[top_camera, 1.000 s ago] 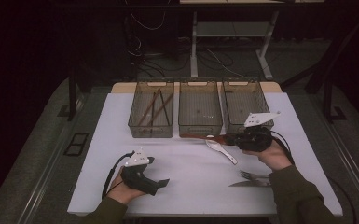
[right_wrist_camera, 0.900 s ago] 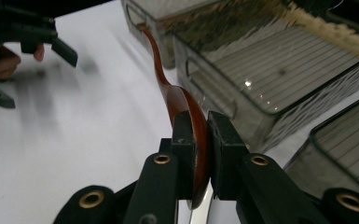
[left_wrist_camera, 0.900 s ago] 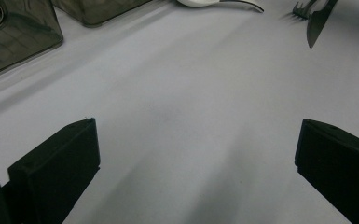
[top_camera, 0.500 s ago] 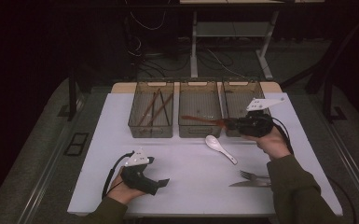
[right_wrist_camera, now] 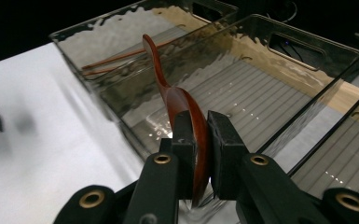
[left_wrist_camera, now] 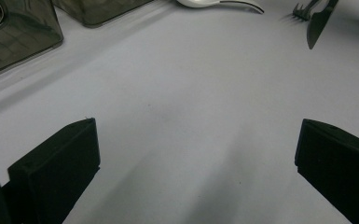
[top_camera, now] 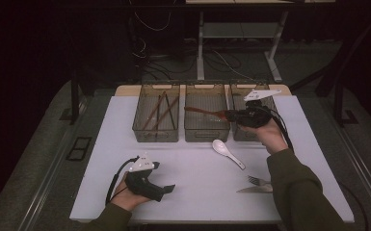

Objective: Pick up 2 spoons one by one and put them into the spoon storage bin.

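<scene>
Olive sleeves (top_camera: 301,192), black hand-held grippers (top_camera: 227,115)

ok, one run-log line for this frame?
right tool: shut on wooden spoon, over middle bin | left tool: open, idle on table | white spoon, fork, knife: on table

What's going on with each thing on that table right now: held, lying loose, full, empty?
Dark red wooden spoon: clamped in right gripper, above middle bin.
Left gripper: open, empty.
Left smoky plastic bin: holds chopsticks.
Middle smoky plastic bin: empty.
White ceramic spoon: loose.
Metal fork: loose.
</scene>
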The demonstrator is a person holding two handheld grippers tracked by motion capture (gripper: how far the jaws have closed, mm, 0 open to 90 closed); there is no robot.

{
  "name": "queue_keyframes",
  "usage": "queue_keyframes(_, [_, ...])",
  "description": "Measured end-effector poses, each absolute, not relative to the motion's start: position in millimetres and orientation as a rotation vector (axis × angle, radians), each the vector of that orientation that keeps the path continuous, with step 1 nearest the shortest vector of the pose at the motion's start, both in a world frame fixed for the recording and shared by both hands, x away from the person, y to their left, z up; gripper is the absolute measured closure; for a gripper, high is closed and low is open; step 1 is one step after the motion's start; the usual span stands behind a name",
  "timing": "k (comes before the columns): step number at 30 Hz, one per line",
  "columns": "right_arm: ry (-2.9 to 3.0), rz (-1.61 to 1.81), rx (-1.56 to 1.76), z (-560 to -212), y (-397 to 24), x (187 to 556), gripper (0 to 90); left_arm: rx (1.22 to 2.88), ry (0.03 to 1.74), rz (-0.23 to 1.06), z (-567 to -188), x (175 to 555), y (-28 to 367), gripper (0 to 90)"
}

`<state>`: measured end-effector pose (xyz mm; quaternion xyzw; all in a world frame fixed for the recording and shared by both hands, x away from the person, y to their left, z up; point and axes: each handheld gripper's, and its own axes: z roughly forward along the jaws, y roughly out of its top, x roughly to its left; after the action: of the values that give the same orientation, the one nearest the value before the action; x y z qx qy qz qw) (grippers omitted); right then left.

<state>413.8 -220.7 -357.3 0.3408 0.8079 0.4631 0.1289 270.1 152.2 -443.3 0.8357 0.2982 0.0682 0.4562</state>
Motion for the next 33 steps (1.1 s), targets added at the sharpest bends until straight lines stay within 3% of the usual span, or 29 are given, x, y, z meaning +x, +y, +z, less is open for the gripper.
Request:
queue_keyframes(18, [2.318,1.280,1.098,-379,-203,438,80.6,2.058,0.735,0.164,-443,270,151,0.0])
queue_keyframes(25, [2.342,1.207,1.076,-384,-199,438,60.9,2.058,0.735,0.164,-443,269,151,0.0])
queue_keyframes(33, [2.337,1.259,1.087,-379,-203,435,51.3,2.060,0.734,0.163,-443,269,151,0.0])
